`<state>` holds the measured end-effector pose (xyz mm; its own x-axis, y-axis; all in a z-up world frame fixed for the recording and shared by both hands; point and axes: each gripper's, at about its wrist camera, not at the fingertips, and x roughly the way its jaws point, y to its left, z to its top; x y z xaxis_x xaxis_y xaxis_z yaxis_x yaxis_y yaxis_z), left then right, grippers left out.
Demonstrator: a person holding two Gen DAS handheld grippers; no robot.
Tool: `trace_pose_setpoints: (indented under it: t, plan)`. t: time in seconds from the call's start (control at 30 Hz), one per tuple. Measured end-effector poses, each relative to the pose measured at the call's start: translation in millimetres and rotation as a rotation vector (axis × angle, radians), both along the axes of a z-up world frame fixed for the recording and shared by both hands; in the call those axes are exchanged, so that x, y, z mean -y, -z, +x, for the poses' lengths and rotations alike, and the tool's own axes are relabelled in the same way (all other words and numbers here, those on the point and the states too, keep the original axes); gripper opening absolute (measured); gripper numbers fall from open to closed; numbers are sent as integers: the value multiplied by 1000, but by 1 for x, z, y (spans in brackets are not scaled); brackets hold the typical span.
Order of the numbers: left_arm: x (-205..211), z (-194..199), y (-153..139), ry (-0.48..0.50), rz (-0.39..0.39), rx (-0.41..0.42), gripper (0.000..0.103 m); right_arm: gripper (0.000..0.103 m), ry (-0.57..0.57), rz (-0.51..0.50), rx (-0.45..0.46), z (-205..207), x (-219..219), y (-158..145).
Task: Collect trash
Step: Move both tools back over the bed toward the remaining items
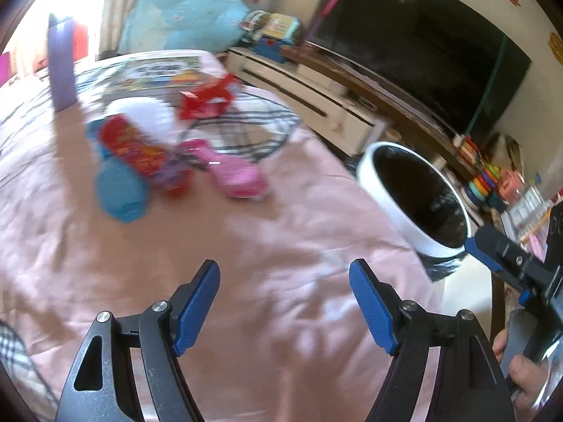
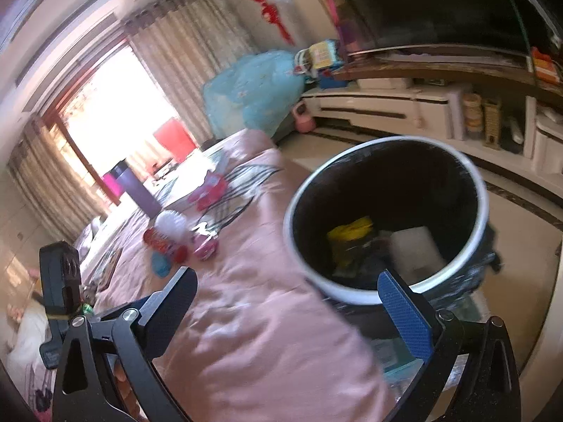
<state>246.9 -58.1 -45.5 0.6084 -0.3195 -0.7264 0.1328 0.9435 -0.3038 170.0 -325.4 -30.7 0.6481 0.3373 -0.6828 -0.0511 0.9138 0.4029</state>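
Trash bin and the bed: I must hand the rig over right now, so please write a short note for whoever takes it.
Left gripper: open, nothing between the fingers, over the pink bedspread.
Right gripper: open, empty, near the bin.
Trash bin: white rim, black liner, beside the bed's edge.
Done: a yellow wrapper and a white piece already lie in the bin.
Left: a blurred cluster on the bed, a red packet, a pink wrapper, a blue piece and a red wrapper farther back.

A dark television [image 1: 422,52] stands above a white cabinet [image 1: 302,95], near a purple bottle [image 1: 62,66].
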Motion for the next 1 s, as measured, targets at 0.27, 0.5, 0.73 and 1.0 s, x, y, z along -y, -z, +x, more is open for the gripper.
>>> trace_pose_setpoints:
  t: [0.27,0.5,0.73,1.0]
  plan:
    - [-53,-23,-7,-102,-12,0,75,103,-100,-12,-12,7,-47,10]
    - [-79,-26,-6,-159,-7,-13,75,103,-170,-44,-9,16,-80,15]
    - [-90,-6,-4,-178,6,-26,74,102,-254,-68,-11,31,-105,22]
    - [-100,31,5,-192,56,-42,74,85,-324,-121,-42,67,-128,35]
